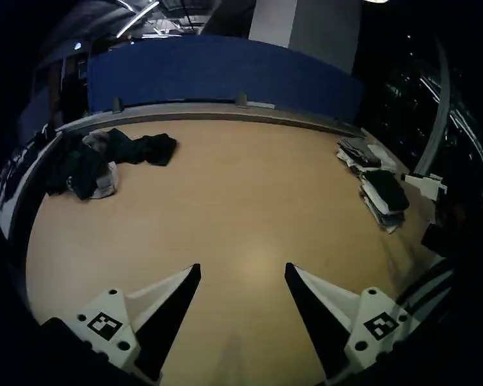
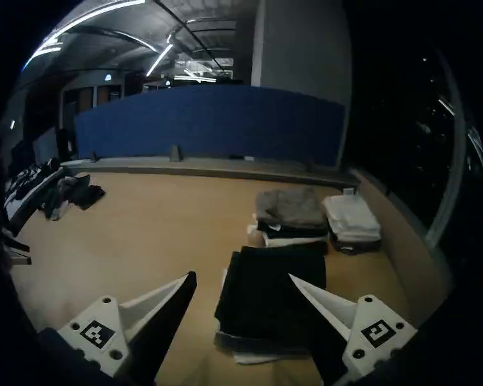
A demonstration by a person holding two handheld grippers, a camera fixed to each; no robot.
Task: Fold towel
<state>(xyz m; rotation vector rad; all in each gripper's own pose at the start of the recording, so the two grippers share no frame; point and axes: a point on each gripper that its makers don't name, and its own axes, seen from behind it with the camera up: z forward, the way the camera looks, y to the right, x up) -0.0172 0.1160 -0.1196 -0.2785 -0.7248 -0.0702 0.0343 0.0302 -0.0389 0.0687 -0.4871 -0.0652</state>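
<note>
The left gripper (image 1: pixel 241 267) had its jaws wide apart with nothing between them, and under them lay bare wooden surface (image 1: pixel 241 193). The right gripper (image 2: pixel 241 275) was likewise parted and empty. It hung over a folded dark towel (image 2: pixel 274 293) that topped a low stack well out from the blue partition (image 2: pixel 209 122).

Nearer the partition's right end sat two more folded stacks, one topped in grey (image 2: pixel 290 207) and one white (image 2: pixel 351 220). Under the partition's left end lay a heap of unfolded towels (image 1: pixel 93 164), dark cloths tangled together.

The step in hand looked like fetching the next towel, since both grippers were free and the middle of the surface was open. To do it well, the left gripper, which seemed the nearer one, should go to the heap and pinch a single loose edge rather than a bundle, so that only one cloth lifts free. That cloth should then come to the open stretch in front of the partition and be spread flat, each gripper taking a corner before any fold is made. The cloths were limp and tangled, so a slow pull would probably separate them best.
</note>
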